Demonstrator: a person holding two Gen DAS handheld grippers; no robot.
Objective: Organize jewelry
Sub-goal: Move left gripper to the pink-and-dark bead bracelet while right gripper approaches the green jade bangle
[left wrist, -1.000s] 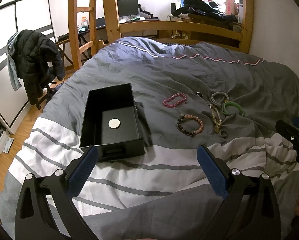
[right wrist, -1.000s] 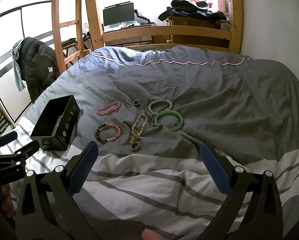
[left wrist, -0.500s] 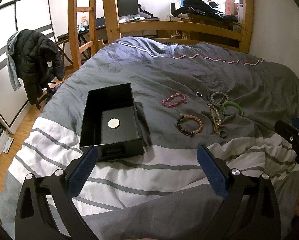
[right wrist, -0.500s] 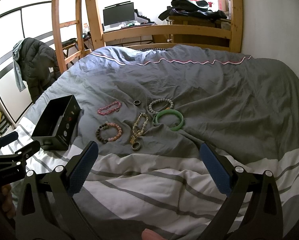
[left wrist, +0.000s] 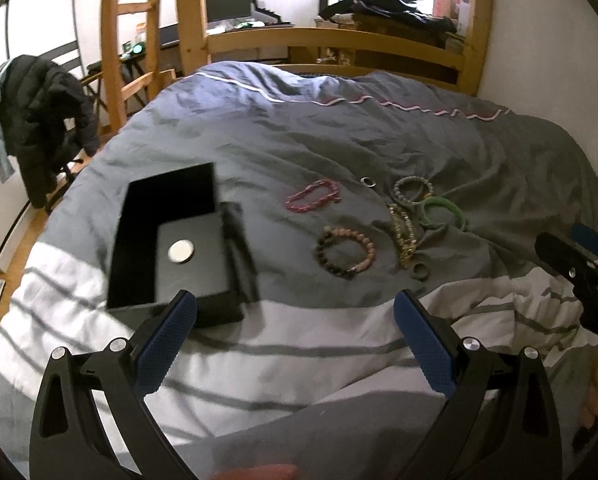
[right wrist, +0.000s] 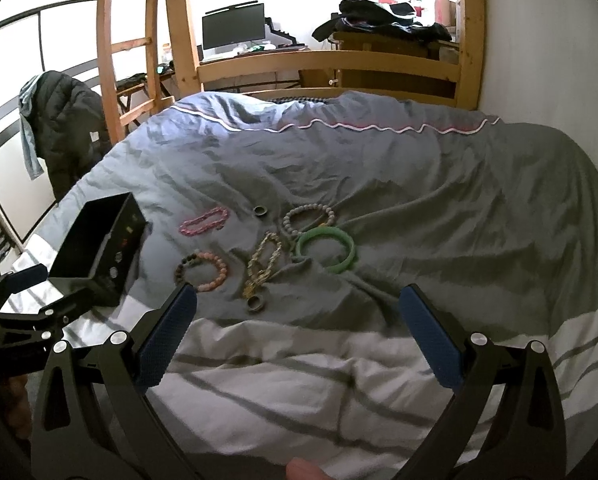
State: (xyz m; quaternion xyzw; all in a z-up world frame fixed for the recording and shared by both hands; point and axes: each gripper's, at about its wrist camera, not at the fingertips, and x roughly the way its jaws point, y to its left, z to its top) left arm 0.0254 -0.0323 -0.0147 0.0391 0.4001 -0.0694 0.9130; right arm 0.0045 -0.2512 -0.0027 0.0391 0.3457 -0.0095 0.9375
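An open black box with a silver disc inside lies on the bed at the left. Right of it lie a pink bracelet, a brown-and-pink bead bracelet, a gold chain, a green bangle, a grey bead bracelet and two rings. My left gripper is open, just before the box. My right gripper is open, just before the jewelry.
The grey and white striped duvet covers the bed. A wooden bed frame and ladder stand behind. A chair with a dark jacket stands left of the bed. A wall runs along the right.
Both grippers have moved forward and lower toward the bed; the box and jewelry look closer. Both jaws stay open.
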